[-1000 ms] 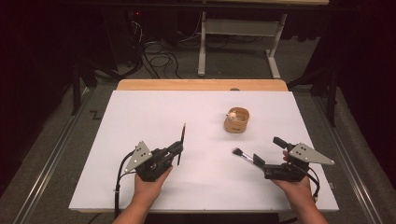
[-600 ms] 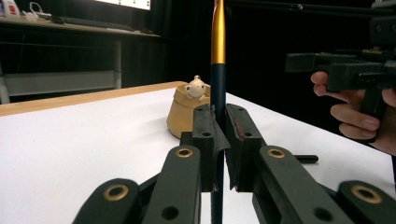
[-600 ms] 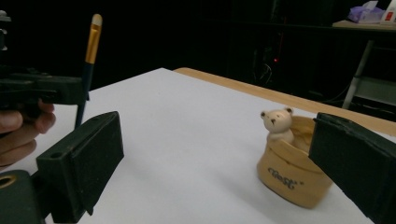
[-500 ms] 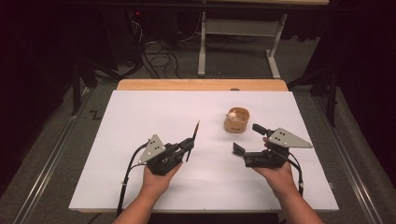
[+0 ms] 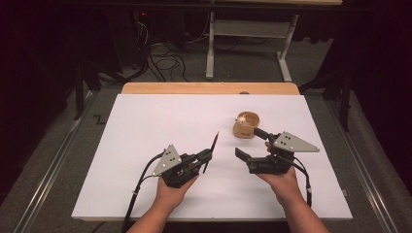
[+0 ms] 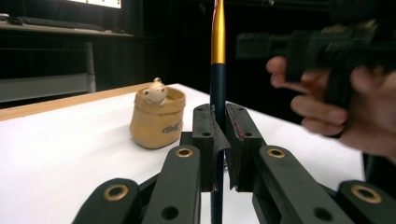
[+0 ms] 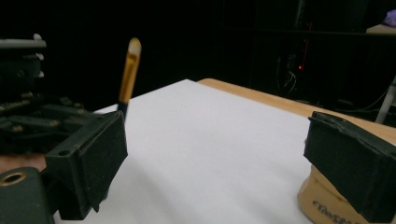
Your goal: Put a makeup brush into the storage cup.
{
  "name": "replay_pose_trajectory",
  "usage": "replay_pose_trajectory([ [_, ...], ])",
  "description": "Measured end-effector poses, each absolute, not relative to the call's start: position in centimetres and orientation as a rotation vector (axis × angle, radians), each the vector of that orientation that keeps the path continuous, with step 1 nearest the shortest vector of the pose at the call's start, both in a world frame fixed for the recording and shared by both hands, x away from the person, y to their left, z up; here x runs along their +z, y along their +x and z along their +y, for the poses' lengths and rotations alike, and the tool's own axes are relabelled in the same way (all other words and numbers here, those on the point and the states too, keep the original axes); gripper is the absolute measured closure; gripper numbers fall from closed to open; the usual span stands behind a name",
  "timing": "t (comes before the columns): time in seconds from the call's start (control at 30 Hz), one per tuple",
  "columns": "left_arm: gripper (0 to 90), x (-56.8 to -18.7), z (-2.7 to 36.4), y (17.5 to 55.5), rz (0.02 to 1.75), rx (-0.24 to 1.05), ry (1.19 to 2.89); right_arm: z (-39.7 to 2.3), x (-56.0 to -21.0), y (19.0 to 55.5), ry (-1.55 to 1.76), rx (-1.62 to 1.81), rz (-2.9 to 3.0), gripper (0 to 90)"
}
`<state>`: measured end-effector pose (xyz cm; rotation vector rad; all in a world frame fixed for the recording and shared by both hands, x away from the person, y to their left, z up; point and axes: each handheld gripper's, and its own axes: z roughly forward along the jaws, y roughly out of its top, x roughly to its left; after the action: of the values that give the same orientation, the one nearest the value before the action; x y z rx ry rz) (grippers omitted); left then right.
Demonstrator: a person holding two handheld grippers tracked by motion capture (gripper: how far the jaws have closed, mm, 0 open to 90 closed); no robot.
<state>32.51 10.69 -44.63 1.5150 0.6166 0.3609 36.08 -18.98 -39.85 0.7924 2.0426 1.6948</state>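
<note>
Two tools, one brush [image 5: 211, 152], one pot [image 5: 246, 125].

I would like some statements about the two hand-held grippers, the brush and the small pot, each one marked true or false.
1. The left hand-held gripper is shut on a brush with a gold and dark handle. True.
2. The right hand-held gripper holds the brush. False: its jaws stand wide open and hold nothing.
3. A small tan pot with a little figure inside stands on the white table. True.
4. The pot lies tipped on its side. False: it stands upright.
5. The pot is nearer the left hand-held gripper. False: in the high view it sits just beyond the right one.
</note>
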Motion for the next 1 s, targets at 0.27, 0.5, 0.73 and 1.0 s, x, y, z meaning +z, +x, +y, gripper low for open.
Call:
replay_pose_trajectory([
  [0.27,83.0,-45.3,8.9,31.9,0.583,0.385,1.565,-18.8,-40.7,35.7,0.789,1.729,2.087,8.6],
  [0.5,83.0,-45.6,8.4,31.7,0.567,0.377,1.573,-18.4,-40.8,35.4,0.796,1.807,2.098,13.0],
  [0.73,83.0,-45.4,8.5,31.6,0.572,0.379,1.552,-18.1,-40.6,35.1,0.817,1.822,2.097,16.0],
  [1.0,83.1,-45.5,8.2,31.4,0.575,0.391,1.550,-18.0,-40.4,35.0,0.812,1.827,2.108,26.6],
])
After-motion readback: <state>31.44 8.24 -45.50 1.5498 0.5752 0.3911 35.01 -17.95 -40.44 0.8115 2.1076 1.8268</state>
